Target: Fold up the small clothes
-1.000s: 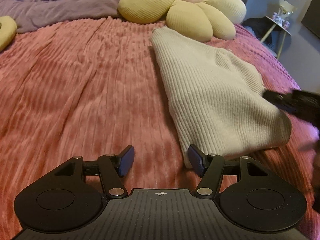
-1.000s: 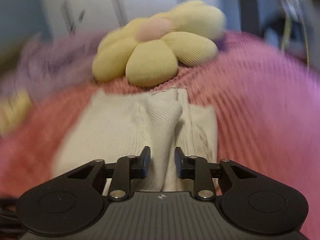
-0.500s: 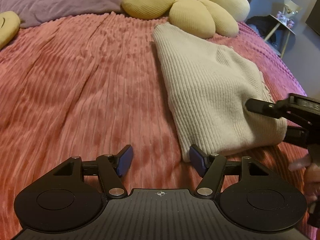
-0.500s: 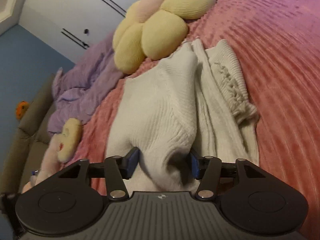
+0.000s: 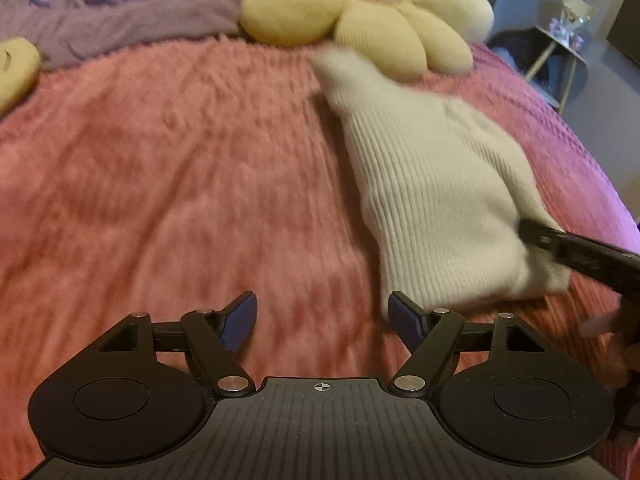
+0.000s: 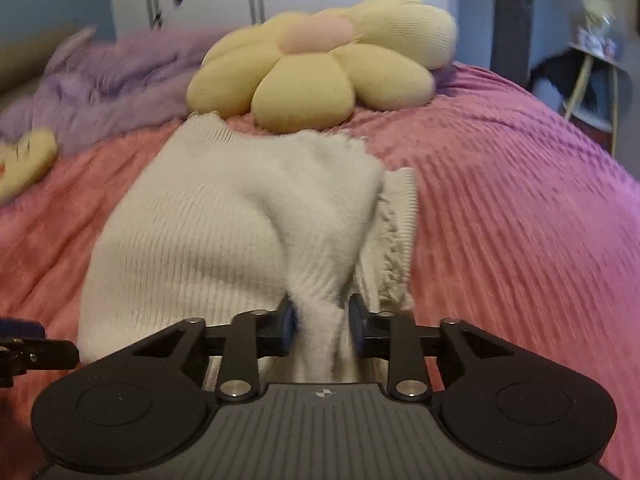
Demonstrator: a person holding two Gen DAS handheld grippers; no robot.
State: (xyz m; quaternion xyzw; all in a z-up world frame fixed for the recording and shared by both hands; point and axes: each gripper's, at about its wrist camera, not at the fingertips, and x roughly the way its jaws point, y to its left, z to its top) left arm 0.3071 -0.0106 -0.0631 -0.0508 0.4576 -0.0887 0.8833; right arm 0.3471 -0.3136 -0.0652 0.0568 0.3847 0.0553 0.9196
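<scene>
A cream ribbed knit garment lies folded on the pink bedspread, its far end touching a flower pillow. My left gripper hovers over the bedspread at the garment's near left corner. Its jaws are opening and hold nothing; the right fingertip sits beside the knit's edge. In the right wrist view my right gripper is closing on a raised fold of the garment, and the cloth bunches between its pads. From the left wrist view, the right gripper reaches in at the garment's near right corner.
A yellow flower pillow with a pink centre lies behind the garment. A purple blanket is heaped at the back left, with a small yellow plush at the left edge. A side table stands beyond the bed's right edge.
My right gripper's jaws widened around the garment's fold, then narrowed onto it, and its view rolled back level. The left jaws spread a little wider; that hand stayed put.
</scene>
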